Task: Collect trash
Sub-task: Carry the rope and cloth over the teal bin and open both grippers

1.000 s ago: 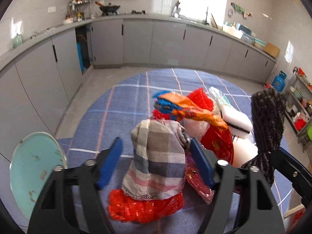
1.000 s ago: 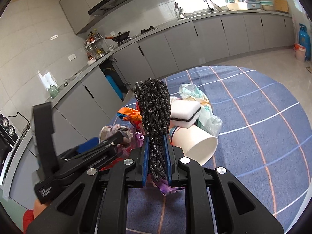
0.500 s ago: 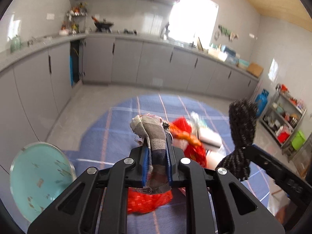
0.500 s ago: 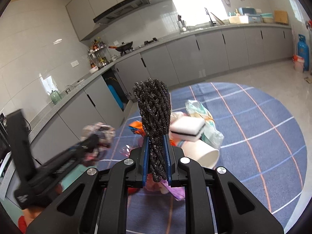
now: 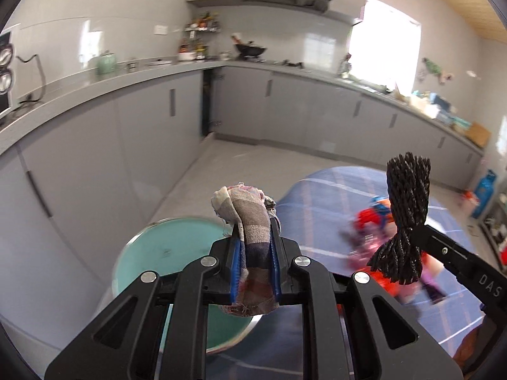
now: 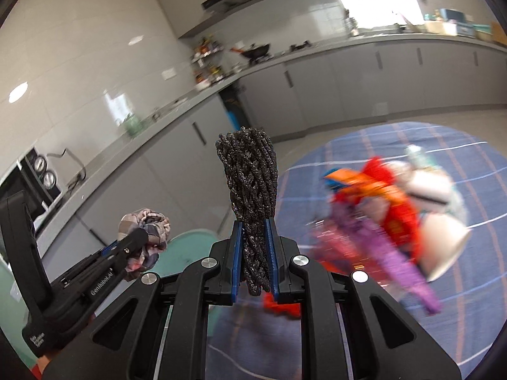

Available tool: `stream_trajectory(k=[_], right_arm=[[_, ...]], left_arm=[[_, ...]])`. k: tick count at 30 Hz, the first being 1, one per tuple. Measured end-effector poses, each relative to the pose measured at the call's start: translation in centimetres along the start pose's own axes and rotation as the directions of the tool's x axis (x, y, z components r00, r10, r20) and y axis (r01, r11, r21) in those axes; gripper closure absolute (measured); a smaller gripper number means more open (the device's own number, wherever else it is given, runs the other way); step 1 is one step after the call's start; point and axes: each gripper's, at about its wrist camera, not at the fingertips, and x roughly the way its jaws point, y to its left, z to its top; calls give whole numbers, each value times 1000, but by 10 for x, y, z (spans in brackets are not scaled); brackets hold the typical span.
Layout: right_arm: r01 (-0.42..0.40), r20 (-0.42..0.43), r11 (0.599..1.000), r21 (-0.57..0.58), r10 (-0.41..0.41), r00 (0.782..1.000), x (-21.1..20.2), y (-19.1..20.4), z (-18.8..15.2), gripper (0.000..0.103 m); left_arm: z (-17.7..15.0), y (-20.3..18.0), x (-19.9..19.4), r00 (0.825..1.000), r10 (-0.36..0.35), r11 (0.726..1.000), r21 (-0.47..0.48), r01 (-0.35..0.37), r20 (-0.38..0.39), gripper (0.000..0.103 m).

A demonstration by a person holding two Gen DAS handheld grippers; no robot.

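left gripper: fingers pinching checked rag, frame centre, above teal bin
right gripper: fingers pinching black mesh scrubber, centre
left to do: both pieces not binned; trash pile on blue tablecloth, right

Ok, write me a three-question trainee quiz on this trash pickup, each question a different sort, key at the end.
1. True or false: the left gripper holds a checked cloth.
2. What is clamped in the right gripper? A) white cup B) black mesh bundle C) red wrapper
3. Fill in: the round bin just beyond the left gripper is ____ in colour.

Key: 1 true. 2 B, the black mesh bundle. 3 teal.
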Motion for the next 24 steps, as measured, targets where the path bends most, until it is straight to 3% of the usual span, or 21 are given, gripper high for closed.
stream_trajectory(k=[7,24], right_arm=[[-45,-97,998,-40,41,994,41,38,-14,87],[-82,-265,994,-78,58,962,110,78,-48,87]], left_arm=[[-9,36,12,995,77,996,-40,-79,-57,88],[-31,78,49,978,122,987,-88,-138,-169,88]])
